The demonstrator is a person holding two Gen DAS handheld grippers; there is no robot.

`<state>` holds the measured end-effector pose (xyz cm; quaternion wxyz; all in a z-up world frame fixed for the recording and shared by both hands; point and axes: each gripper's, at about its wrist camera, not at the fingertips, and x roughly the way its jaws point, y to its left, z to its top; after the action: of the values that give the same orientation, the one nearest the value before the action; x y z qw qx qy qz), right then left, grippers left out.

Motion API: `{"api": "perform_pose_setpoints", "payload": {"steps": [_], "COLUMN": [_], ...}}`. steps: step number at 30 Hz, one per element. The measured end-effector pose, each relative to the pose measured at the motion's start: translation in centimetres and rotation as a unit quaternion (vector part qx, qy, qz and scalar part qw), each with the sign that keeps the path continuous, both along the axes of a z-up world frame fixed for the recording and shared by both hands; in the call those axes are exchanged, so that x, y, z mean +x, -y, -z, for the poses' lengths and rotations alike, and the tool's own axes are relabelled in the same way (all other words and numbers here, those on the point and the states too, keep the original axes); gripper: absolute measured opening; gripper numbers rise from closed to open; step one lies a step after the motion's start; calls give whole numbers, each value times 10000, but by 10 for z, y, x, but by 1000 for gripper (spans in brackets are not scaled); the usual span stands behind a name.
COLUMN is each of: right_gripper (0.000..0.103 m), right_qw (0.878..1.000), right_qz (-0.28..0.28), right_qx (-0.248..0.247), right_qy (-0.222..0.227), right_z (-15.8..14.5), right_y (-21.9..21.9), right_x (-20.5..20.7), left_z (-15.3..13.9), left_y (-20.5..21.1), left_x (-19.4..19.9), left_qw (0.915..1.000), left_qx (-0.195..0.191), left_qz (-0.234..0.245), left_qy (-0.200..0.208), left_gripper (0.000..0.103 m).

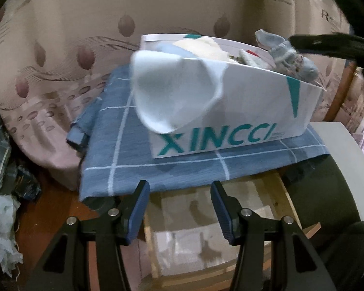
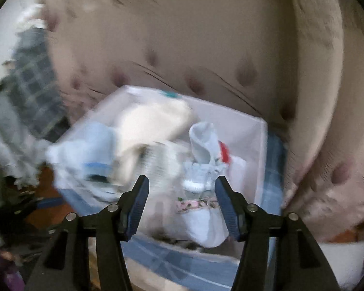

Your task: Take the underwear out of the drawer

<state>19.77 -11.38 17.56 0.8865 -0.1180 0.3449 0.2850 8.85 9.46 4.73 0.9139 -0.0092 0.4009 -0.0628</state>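
A white box marked XINCCI (image 1: 242, 111) serves as the drawer and sits on a blue checked cloth (image 1: 123, 160). It holds several garments. A white piece of underwear (image 1: 174, 92) hangs over its near wall. A grey-blue garment (image 1: 286, 53) sticks up at its right end, next to the dark arm of the right gripper. My left gripper (image 1: 179, 189) is open and empty, low in front of the box. In the blurred right wrist view my right gripper (image 2: 182, 186) is open just above the box (image 2: 242, 123), with the grey-blue garment (image 2: 202, 150) between its fingers, not clamped.
A beige patterned bedcover (image 1: 60, 48) rises behind the box. A wooden stool frame (image 1: 206, 230) stands under the cloth. Crumpled cloths (image 1: 2, 218) lie at the far left. A white sheet (image 1: 347, 160) is at the right.
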Motion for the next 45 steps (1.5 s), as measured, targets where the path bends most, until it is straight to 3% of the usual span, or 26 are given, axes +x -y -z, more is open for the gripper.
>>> {"api": "perform_pose_setpoints", "payload": {"steps": [2,4,10,14,17,22,26,29,31,32,34,37,39,41,44,45], "right_gripper": [54,54,54,55,56,57,57,57,66,72,72,72,63,63,67,70], "right_qw": [9983,9935,9768,9351,9068,8913,8984,9194,9344,9444,9690,9866,9888,9854,9699,9550], "right_qz": [-526,-889,-1356,-1557,-1620,-1551,-1570,-1353,-1017,-780,-264,548,315,-213,-720,-849], "right_qx": [-60,-461,-1303,-2533,-3077,-3289,-2901,-2154,-1725,-1530,-935,-376,-216,-329,-1099,-1598], "right_qy": [257,549,1025,1931,2384,2708,2899,2998,2945,2805,2271,1493,1443,1659,2050,2352], "right_z": [-4,1,27,64,88,101,91,62,41,30,6,-17,-26,-25,3,22], "right_y": [-20,-46,-99,-129,-141,-157,-169,-169,-167,-164,-147,-106,-87,-83,-94,-102], "right_x": [-26,-46,-69,-91,-94,-84,-88,-87,-74,-61,-26,24,22,-4,-45,-60], "left_z": [-3,-9,-11,-9,-8,-8,-6,-4,-3,-2,-1,-3,-4,-3,-3,-4], "left_y": [-12,-29,-69,-87,-92,-89,-90,-95,-95,-94,-90,-84,-85,-87,-87,-86], "left_x": [-4,-11,-16,-17,-17,-16,-16,-15,-14,-14,-13,-14,-14,-13,-12,-13], "left_qw": [9999,9992,9948,9908,9889,9899,9896,9879,9874,9875,9889,9911,9910,9903,9897,9900], "left_qx": [-20,-83,-434,-623,-737,-673,-686,-803,-830,-826,-758,-589,-599,-691,-733,-711], "left_qz": [-143,-369,-915,-1203,-1288,-1239,-1258,-1316,-1325,-1313,-1242,-1173,-1180,-1189,-1211,-1197], "left_qy": [26,137,46,-33,-102,-132,-163,-193,-258,-284,-295,-219,-193,-212,-231,-213], "left_gripper": [54,54,54,54,54,54,54,54,54,54,54,54,54,54,54,54]}}
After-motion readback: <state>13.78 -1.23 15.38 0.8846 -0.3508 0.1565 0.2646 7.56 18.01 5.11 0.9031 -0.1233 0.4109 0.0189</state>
